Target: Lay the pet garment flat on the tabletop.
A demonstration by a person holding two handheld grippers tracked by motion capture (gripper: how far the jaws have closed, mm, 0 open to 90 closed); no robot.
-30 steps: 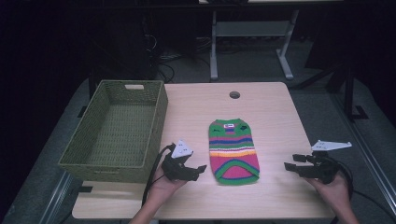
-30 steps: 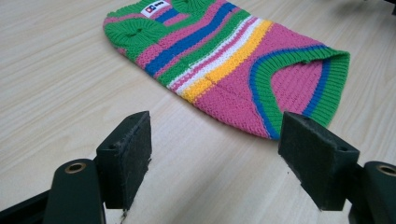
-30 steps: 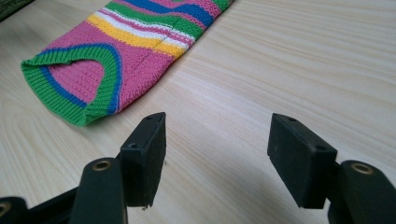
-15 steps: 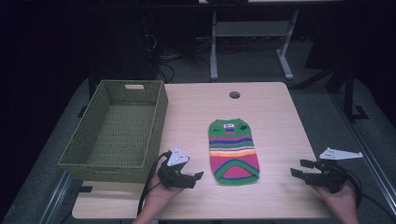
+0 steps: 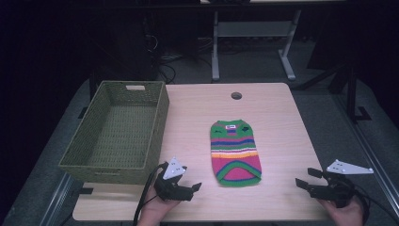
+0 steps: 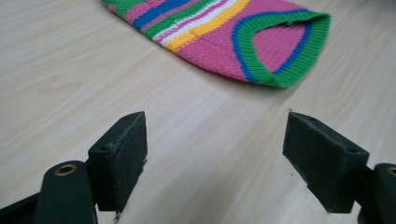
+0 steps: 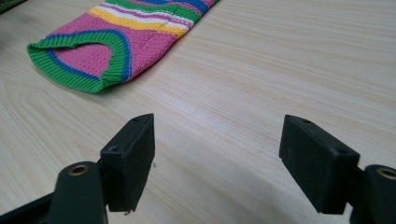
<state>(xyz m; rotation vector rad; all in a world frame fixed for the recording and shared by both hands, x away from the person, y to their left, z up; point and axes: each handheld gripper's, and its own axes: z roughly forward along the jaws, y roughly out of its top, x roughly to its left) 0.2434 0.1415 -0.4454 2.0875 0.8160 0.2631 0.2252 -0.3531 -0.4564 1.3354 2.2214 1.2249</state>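
Both grippers, left (image 5: 190, 188) and right (image 5: 306, 181), drew back from sweater (image 5: 235, 151), jaws opening, empty

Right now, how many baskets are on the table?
1. The green woven basket sits on the table's left side, apart from the striped sweater in the middle.

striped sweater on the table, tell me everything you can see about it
The striped sweater is a small knitted piece, like a pet sweater, lying flat on the pale wooden table. It has green ribbed edging, a pink body and bands of blue, white, yellow and green, with a small white label at the far end. The near end shows a curved green and blue hem around pink. Nothing but the table touches it.
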